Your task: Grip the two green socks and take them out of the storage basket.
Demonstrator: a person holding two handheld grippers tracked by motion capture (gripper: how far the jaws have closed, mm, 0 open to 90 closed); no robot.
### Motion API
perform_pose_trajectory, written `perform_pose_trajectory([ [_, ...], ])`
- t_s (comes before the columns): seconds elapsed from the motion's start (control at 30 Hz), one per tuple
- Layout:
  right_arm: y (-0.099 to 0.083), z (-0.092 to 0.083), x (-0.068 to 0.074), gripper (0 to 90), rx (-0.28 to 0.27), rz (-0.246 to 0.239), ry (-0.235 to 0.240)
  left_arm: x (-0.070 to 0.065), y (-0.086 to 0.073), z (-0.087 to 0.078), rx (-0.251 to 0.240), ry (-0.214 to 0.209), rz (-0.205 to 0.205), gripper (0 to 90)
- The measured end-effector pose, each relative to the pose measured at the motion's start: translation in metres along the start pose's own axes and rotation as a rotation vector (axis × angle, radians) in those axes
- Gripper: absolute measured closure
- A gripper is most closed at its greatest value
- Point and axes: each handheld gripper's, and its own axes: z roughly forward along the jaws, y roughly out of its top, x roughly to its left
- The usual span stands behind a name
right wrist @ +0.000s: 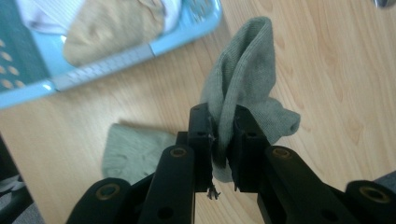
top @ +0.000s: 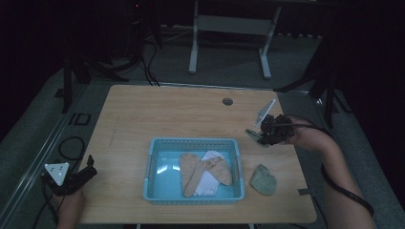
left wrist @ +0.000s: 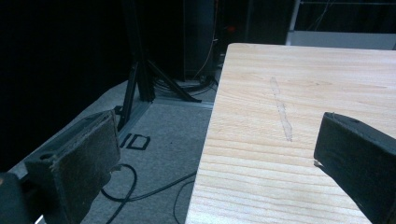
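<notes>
Step in hand, as I judge it: carrying a sock toward the basket (top: 193, 141). The right gripper (right wrist: 223, 140) has its jaws pinched together on a grey-green sock (right wrist: 243, 84), which sticks up from between the pads and droops to one side. In the high view the right gripper (top: 263, 132) is held above the table (top: 143, 109), just beyond the basket's far right corner.

Next move, probably: bring the held sock over the basket's open top, lower it inside the walls, then part the jaws (the cloth is limp, so it should go clear of the rim before release).

The left gripper (top: 81, 175) sits well to the left of the basket, at the table's near left edge. Its jaws stand wide apart with nothing between them, as the left gripper view shows.

Count:
- Baskets: one, light blue, at the near middle of the table.
- Socks in the basket: two tan socks (top: 191, 174) lying over a white sock (top: 209, 183) (whether the white is one or two, I cannot tell).
- Socks on the table: one grey-green loose sock (top: 263, 179), just right of the basket's near right corner.
- Socks held: one.
</notes>
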Motion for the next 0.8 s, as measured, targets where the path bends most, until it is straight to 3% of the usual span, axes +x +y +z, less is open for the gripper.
perform_pose_trajectory([
  [0.17,-0.013,0.013,-0.01,80.1,0.011,0.037,0.009,0.0,0.0,0.0,-0.001,0.0,0.004,0.4],
  [0.4,-0.019,0.043,-0.014,80.1,0.041,0.025,0.025,0.0,0.0,0.0,0.001,0.001,0.007,0.4],
  [0.8,-0.025,0.109,-0.005,79.8,0.15,0.021,0.134,0.0,0.0,0.0,0.002,0.002,0.008,0.4],
])
